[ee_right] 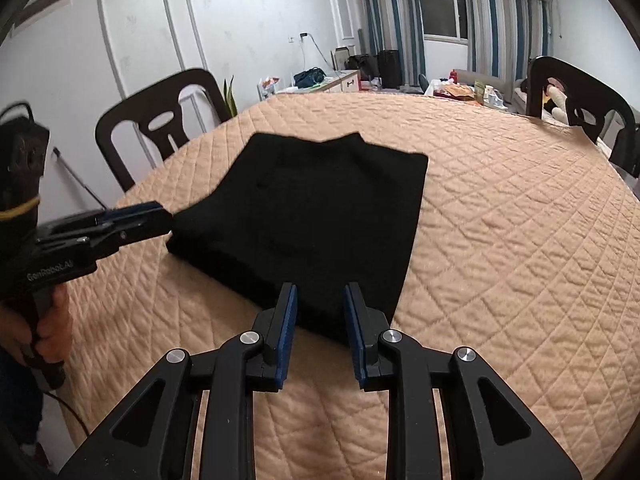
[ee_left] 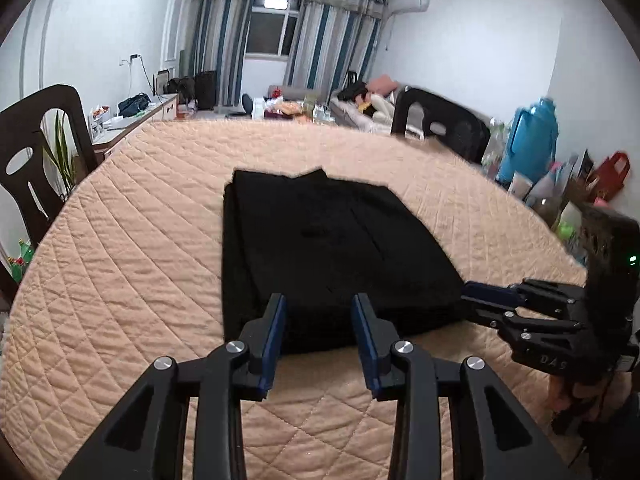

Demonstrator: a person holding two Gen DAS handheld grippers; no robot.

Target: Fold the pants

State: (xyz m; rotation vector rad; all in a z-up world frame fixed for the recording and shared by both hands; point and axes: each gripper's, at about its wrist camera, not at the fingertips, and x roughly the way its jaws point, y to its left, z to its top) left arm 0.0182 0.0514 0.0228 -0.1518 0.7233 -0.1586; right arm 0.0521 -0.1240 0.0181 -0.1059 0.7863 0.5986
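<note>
On the peach quilted table (ee_left: 140,240), black pants (ee_left: 320,248) lie already folded into a compact rectangle, near the front edge and roughly midway across. At the left, the left gripper (ee_left: 320,320) hovers at the bundle's near edge, jaws partly apart with no fabric pinched between them. At the right, the right gripper (ee_right: 320,312) hangs by the near right corner, jaws likewise partly apart and empty. A hand (ee_right: 48,328) holds the left tool's handle. To finish well, both should pinch every layer at the near edge and lift together, keeping the edges aligned.
</note>
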